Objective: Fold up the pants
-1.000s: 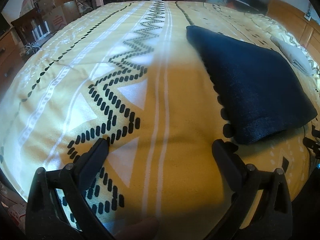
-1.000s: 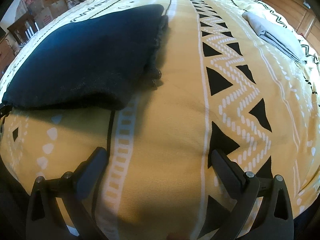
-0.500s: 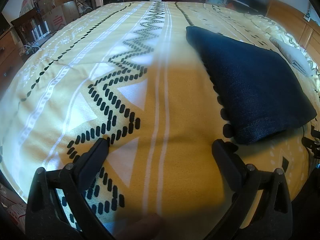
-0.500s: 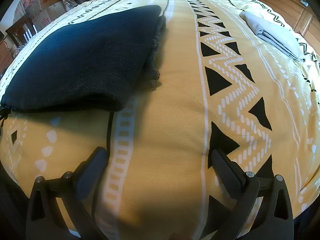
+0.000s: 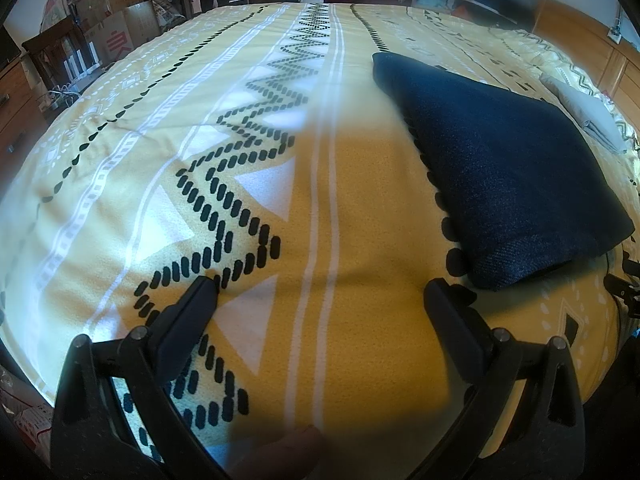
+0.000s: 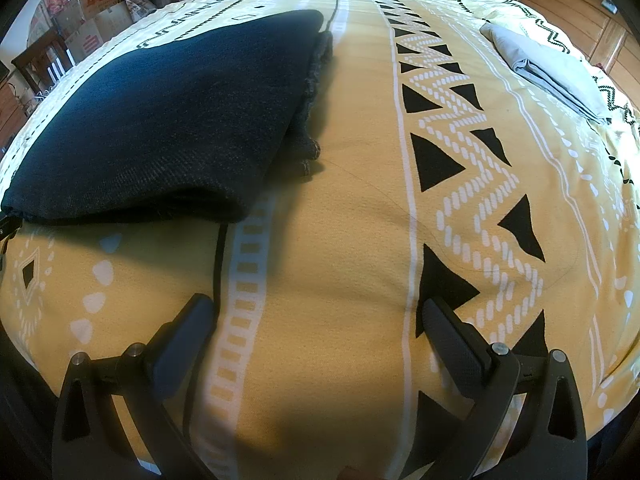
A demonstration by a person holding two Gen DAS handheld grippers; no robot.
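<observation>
Dark navy pants (image 5: 500,168) lie folded into a compact rectangle on the yellow patterned bedspread (image 5: 256,128). In the left wrist view they are to the right of and beyond my left gripper (image 5: 320,296), which is open and empty over the bedspread. In the right wrist view the pants (image 6: 160,120) lie to the upper left of my right gripper (image 6: 316,312), also open and empty. Neither gripper touches the pants.
A folded grey garment (image 6: 544,68) lies near the far right of the bed, also in the left wrist view (image 5: 588,116). Cardboard boxes (image 5: 116,32) and dark furniture stand off the bed's left side. A wooden headboard (image 6: 592,12) is at the right.
Both grippers stay open and empty. The views have shifted only slightly; the pants have not moved.
</observation>
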